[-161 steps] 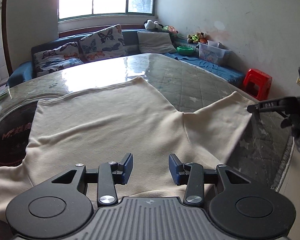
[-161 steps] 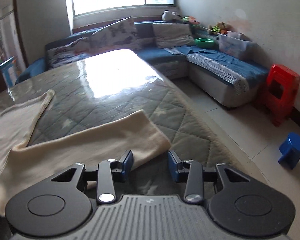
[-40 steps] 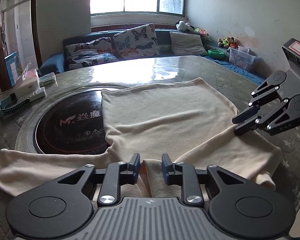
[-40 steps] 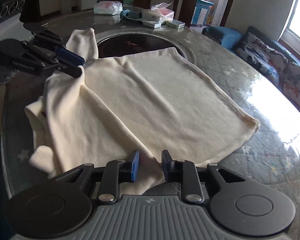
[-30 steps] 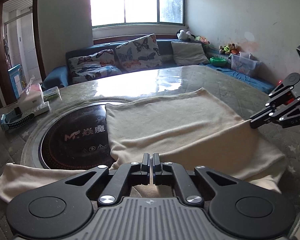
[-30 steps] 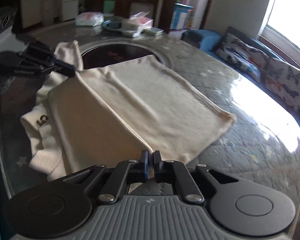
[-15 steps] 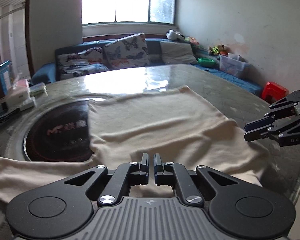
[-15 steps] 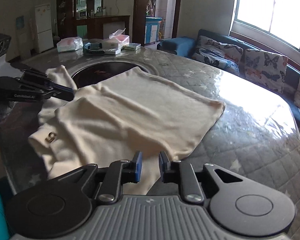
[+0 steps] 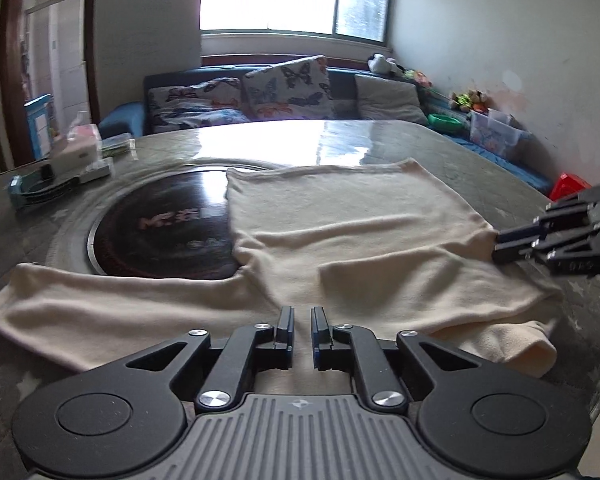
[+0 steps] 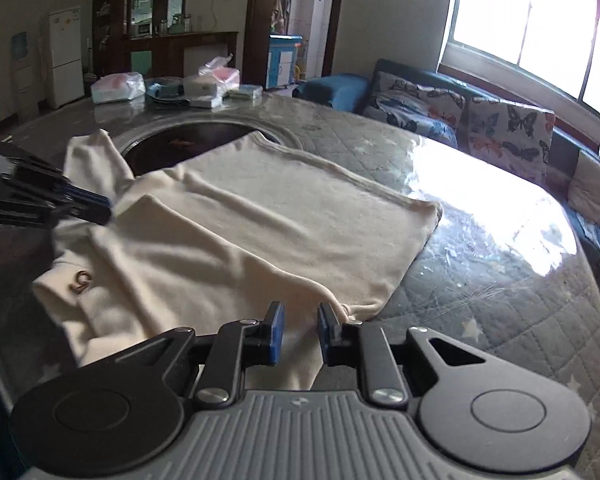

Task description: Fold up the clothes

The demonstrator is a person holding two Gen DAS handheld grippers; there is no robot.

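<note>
- Cream knit long-sleeved garment (image 9: 352,236) lies flat on the round quilt-patterned glass-topped table (image 10: 500,280), its body running from the near edge to the far side and one side already folded over.
- Left tool (image 9: 301,326): jaws have just been opening to a narrow gap; cloth lies below them, none pinched.
- Right tool (image 10: 299,330): jaws slightly apart, having just been opening, with the hem corner bunched at its right finger.
- One sleeve (image 9: 100,300) trails out to the left, nearer the left tool.
- Fabric looks soft, limp and matte.
</note>
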